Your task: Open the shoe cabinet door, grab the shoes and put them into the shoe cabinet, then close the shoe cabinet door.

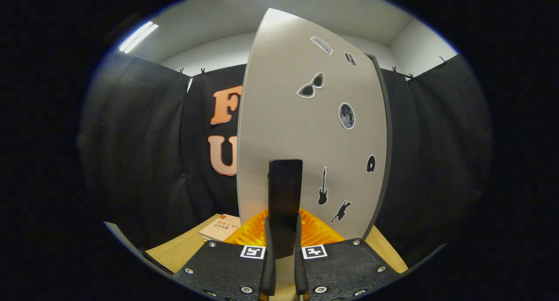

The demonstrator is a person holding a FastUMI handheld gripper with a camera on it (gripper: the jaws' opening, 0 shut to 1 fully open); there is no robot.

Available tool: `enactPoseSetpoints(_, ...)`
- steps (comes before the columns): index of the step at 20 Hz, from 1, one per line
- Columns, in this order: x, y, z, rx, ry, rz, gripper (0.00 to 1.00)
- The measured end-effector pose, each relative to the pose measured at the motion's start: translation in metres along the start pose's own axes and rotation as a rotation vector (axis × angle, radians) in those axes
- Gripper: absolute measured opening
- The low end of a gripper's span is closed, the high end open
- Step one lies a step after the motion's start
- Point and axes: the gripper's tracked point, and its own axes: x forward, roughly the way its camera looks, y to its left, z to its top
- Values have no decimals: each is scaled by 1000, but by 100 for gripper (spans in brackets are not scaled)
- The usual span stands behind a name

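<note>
Gripper (284, 248): fingers pinched in close together, and there's a dark upright handle (285, 196) sitting right between them. Looks like both sides are pressing on it, so I'd say it's clamped on the handle.

Cabinet door (301, 130): pale grey panel, standing tall right in front of the fingers. Seen at an angle, dark edge showing down its right side. Can't say for sure if it's ajar or flush from here.

Door looks: matte and clean, with a scatter of stickers (sunglasses (310, 86), a moon (346, 115), a guitar (322, 187), a cat (341, 212)).

Progress: my guess is we're at a door step, opening or closing, hard to call which. No shoes in sight and the cabinet's inside is hidden, so no idea if they're stowed.

Other stuff: a book (220, 228) lying on the wooden table (183, 248), just left of the fingers.
</note>
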Motion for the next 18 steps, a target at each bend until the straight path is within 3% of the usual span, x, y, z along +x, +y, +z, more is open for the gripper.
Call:
enactPoseSetpoints(7,-49,-62,1,-3,-16,17,16)
enactPoseSetpoints(18,-97,-197,-8,4,-21,-177,9)
